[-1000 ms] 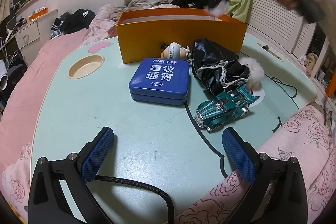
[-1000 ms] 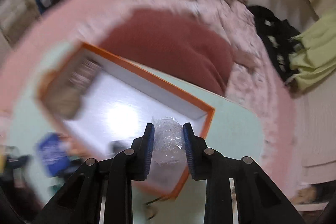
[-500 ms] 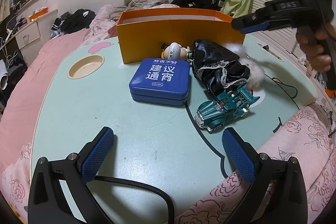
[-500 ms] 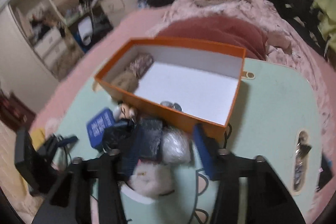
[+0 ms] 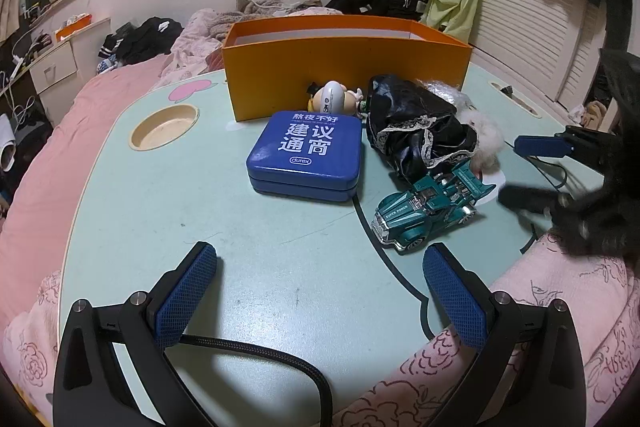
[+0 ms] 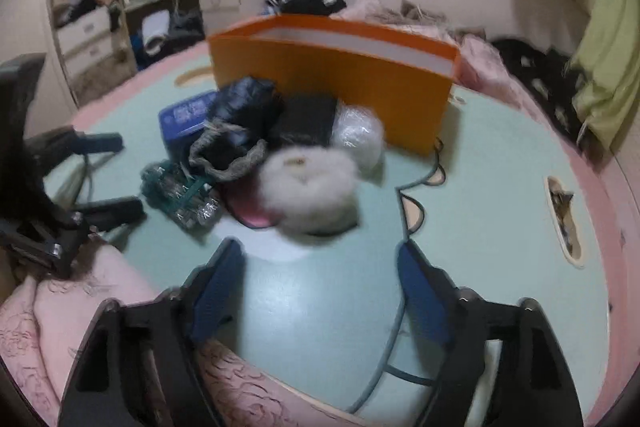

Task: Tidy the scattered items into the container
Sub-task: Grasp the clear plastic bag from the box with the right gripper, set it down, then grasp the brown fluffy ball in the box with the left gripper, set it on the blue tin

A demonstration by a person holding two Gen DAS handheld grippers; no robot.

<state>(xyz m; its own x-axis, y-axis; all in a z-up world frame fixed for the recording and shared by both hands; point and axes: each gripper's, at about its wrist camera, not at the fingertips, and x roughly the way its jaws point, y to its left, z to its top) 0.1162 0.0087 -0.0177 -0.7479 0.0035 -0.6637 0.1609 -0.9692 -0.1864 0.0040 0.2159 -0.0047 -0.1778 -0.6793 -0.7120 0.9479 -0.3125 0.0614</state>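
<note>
Table (image 5: 168,211): pale green top, seen beneath both grippers; pink floral bedding is seen at its near edge.
Orange box (image 5: 344,75): stood at the far side, straight ahead of the left gripper and ahead of the right gripper; open-topped, white inside; contents are not visible from either view.
Blue tin (image 5: 306,155): laid flat ahead of the left gripper, just in front of the box, lid shut, white lettering on top.
Black lace cloth (image 5: 416,131): heaped right of the tin, ahead-right of the left gripper; ahead-left of the right gripper.
White fluffy item (image 6: 310,183): directly ahead of the right gripper, nearest of the pile; touching the black cloth.
Green toy car (image 5: 430,205): just ahead of the left gripper's right finger, beside the cloth.
Crinkled plastic ball (image 6: 358,139): lying between the fluffy item and the box wall.
Small figurine (image 5: 334,101): lying against the box, behind the tin.
Left gripper (image 5: 320,301): jaws spread wide, nothing between the pads, held low over the table.
Right gripper (image 6: 320,291): jaws spread, nothing held; view blurred.
</note>
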